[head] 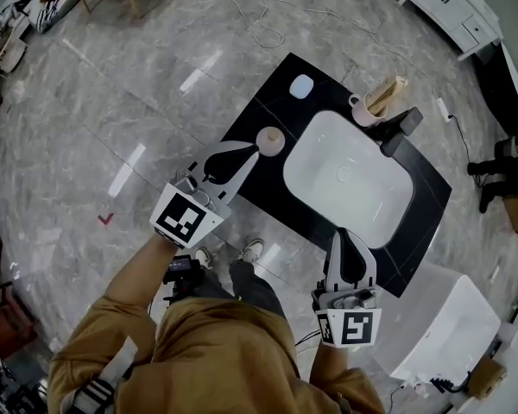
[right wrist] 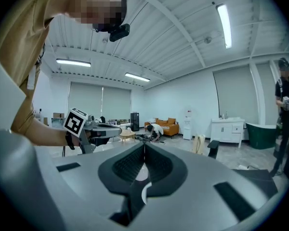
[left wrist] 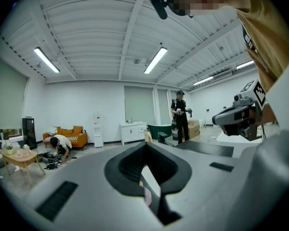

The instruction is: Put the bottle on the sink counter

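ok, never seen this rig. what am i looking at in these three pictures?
No robot here: a person in a tan hoodie holds a grey two-jaw tool in each hand. The top-down picture comes from a camera on their head and shows the left tool and the right tool. The other two come from wide-angle cameras riding on each tool, looking along its jaws into the room.

Below is a black counter with a white sink basin, a black tap, a pink cup, a pale oval piece and a round beige object, possibly the bottle seen from above.

Both tools are closed and hold nothing.
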`<control>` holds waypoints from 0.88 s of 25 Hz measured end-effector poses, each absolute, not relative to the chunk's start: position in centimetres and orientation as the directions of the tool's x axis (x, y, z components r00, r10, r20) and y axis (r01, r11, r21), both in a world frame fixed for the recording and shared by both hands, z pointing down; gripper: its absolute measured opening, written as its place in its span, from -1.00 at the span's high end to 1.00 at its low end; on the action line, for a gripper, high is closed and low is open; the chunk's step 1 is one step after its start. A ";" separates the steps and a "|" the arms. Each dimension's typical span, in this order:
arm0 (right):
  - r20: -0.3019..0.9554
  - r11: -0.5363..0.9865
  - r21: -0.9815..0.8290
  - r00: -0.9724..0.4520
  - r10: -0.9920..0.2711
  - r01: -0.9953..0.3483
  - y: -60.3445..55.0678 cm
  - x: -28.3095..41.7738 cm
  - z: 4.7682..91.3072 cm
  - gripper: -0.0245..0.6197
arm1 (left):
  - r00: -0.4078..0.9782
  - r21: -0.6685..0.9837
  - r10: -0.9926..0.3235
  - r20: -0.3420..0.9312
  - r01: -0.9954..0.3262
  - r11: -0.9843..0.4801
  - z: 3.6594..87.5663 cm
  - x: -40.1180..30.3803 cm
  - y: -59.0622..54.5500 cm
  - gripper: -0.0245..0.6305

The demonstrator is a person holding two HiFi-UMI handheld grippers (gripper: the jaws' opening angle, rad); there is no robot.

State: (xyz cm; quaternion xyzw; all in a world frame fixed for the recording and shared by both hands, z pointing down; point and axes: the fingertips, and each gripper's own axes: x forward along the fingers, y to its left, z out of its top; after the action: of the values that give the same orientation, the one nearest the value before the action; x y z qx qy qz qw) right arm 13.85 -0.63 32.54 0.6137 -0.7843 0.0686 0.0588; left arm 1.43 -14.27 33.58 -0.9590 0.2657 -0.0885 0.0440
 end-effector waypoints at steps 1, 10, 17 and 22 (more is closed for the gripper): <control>0.174 0.236 -0.033 -0.238 -0.956 -0.971 -0.6 13.7 32.2 0.90 | 0.842 -0.124 -0.520 0.143 -0.506 -0.854 33.1 1.2 -14.1 0.92; 0.163 0.254 -0.020 -0.254 -0.953 -0.967 -0.4 12.2 31.1 0.90 | 0.835 -0.145 -0.545 0.083 -0.530 -0.835 28.5 -1.3 -13.8 0.92; 0.145 0.271 -0.001 -0.269 -0.952 -0.962 -0.5 11.3 30.1 0.90 | 0.818 -0.142 -0.574 0.030 -0.565 -0.813 26.4 -2.9 -12.7 0.92; 0.124 0.281 0.009 -0.278 -0.952 -0.960 -0.4 10.5 29.2 0.90 | 0.799 -0.149 -0.600 0.026 -0.590 -0.793 25.7 -4.8 -12.1 0.92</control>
State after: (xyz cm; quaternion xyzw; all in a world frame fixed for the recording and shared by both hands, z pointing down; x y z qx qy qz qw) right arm 10.55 -0.38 29.23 0.5984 -0.7987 0.0335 0.0527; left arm -4.76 -12.12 25.66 -0.9462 0.3146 -0.0360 0.0669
